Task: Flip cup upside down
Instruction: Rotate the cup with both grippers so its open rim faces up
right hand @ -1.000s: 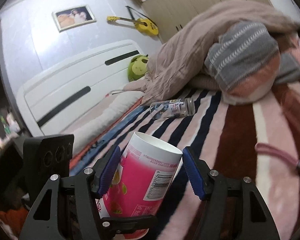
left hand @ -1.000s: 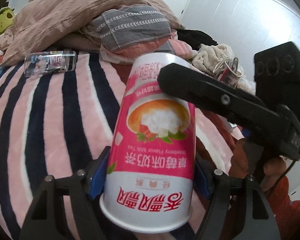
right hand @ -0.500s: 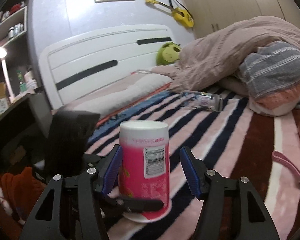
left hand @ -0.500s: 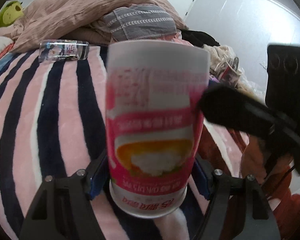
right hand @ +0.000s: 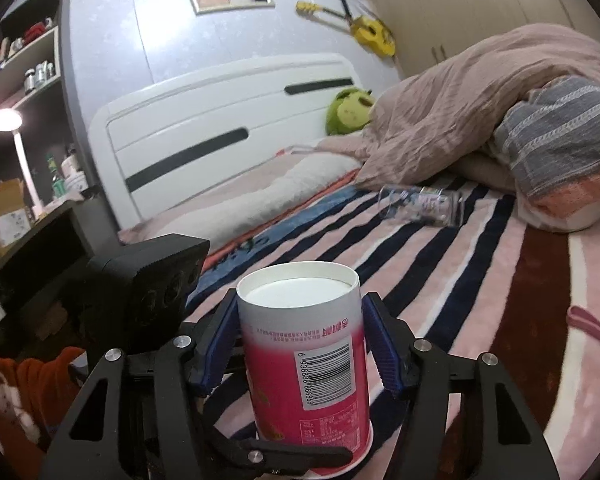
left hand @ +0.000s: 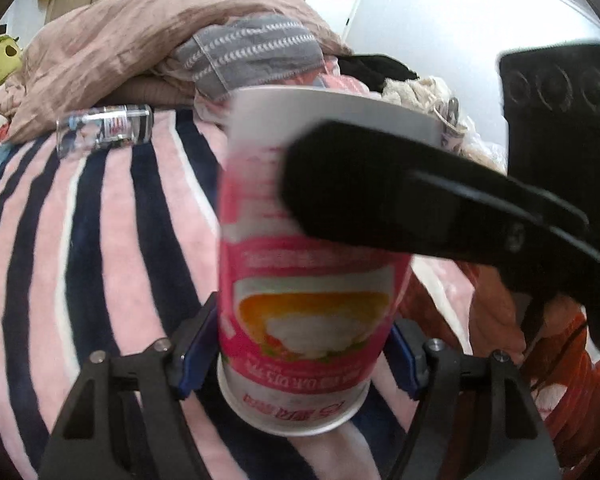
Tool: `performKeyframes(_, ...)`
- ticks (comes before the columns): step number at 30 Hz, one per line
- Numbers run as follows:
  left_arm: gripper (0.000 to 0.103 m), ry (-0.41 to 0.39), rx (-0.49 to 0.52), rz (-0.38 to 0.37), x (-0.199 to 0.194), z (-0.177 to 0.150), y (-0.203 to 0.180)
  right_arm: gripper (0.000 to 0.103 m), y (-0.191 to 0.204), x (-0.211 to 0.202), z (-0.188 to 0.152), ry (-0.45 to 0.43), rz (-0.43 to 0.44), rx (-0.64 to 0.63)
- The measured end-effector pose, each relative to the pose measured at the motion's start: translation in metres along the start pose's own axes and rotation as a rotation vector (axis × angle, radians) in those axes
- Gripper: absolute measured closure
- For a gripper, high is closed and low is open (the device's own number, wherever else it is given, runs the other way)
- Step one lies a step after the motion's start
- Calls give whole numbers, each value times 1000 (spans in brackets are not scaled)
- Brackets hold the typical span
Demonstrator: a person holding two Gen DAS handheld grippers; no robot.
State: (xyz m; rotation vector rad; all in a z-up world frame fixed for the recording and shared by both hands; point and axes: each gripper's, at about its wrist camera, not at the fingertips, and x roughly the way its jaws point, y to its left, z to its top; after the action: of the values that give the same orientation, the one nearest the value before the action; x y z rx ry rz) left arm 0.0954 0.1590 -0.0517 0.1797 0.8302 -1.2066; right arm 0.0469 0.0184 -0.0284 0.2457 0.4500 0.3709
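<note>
Cup point(right hand: 306, 364): pink body, white band and base, black barcode on white; orange-and-white picture on the side I see from the left point(left hand: 306, 280). My tongs point(right hand: 300, 352): black frames, blue pads point(right hand: 384, 350). Blanket point(right hand: 440, 256): pink, white, navy stripes, maroon toward one side. Duvet point(right hand: 480, 96): dusty pink. Pillow point(right hand: 560, 136): grey striped, coral band. Plush point(right hand: 348, 110): green.

Cup point(left hand: 304, 264) point(right hand: 304, 364): tall paper milk-tea cup, pink body, white bands at both ends, printed picture of orange-rimmed bowl with white contents, Chinese lettering, barcode on one side. Stood upside down, lettering inverted, wide rolled rim at bottom, closed recessed white base facing up. Roughly upright. Sat low over pink-and-navy striped blanket point(left hand: 100, 240) point(right hand: 440, 264); contact with blanket not discernible. Image of cup in left wrist view slightly blurred
</note>
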Motion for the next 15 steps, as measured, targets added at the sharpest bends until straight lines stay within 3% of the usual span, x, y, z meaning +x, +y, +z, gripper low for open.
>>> performKeyframes(6, 27, -25, 45, 48, 10, 20, 9, 46, 4, -6, 6, -106, -126, -60)
performKeyframes(10, 27, 6, -9, 53, 29, 16, 20, 46, 3, 5, 0, -83, -203, -100)
performKeyframes(15, 26, 16, -30, 54, 33, 7, 22, 46, 5, 10, -8, -45, -212, -131)
